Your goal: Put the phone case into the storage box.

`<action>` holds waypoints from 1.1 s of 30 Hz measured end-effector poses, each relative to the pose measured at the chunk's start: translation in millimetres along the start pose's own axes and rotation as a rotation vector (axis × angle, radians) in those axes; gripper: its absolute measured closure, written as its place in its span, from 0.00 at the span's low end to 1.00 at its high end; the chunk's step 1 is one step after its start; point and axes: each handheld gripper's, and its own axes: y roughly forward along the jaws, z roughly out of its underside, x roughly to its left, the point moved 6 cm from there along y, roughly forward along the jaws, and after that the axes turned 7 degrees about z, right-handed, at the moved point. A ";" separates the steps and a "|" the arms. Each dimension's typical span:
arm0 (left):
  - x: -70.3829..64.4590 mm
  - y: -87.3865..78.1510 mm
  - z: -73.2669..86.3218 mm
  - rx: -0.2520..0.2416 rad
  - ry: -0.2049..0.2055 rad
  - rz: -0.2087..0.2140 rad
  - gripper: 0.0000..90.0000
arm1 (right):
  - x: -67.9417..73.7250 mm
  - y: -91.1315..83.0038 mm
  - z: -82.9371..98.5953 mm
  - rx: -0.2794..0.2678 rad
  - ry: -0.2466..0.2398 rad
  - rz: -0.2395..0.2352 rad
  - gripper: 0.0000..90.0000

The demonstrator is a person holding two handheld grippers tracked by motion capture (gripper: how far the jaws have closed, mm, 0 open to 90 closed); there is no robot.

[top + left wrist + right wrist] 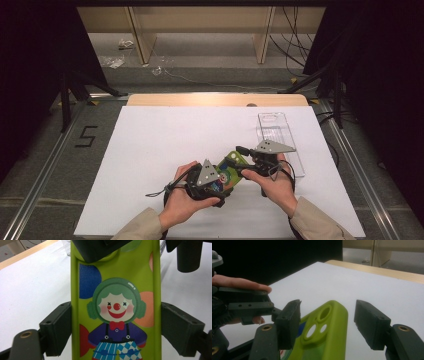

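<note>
A lime-green phone case [231, 161] printed with a clown hangs just above the white table sheet [150, 150] near its front middle. My left gripper [223, 177] is shut on it: in the left gripper view the case [115, 302] runs up between the jaws, and both pads [58, 327] press its long edges. My right gripper [243, 161] stands open around the camera end of the case [324, 325]. Its left pad [289, 322] is at the case's edge, while its right pad stands apart from the case.
A clear plastic tray [277, 137] lies at the right of the sheet, just beyond my right hand. The table's wooden edge [215, 99] runs along the back. Tripod legs [67, 95] stand at both rear corners. The sheet's left half is bare.
</note>
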 end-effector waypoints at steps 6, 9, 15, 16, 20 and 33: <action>0.5 -0.2 -0.1 0.000 -0.001 -0.001 0.18 | 1.5 3.4 0.5 0.007 -0.001 -0.006 0.45; 1.0 -0.7 -0.3 0.000 0.001 -0.002 0.18 | 1.3 3.7 -0.2 0.007 0.002 -0.005 0.46; 1.5 -1.2 -0.7 -0.002 0.001 -0.006 0.18 | 0.6 5.2 -0.4 0.010 0.010 -0.006 0.47; 1.7 -1.4 -0.8 -0.003 0.000 -0.007 0.18 | 0.6 5.3 -0.6 0.010 0.012 -0.006 0.47; 2.6 -1.5 -1.3 -0.009 -0.002 -0.012 0.18 | 0.3 6.1 -1.3 0.010 0.018 -0.005 0.49; 5.9 -1.4 -1.5 -0.013 -0.003 -0.027 0.18 | -0.7 8.7 -2.8 0.005 0.043 -0.018 0.59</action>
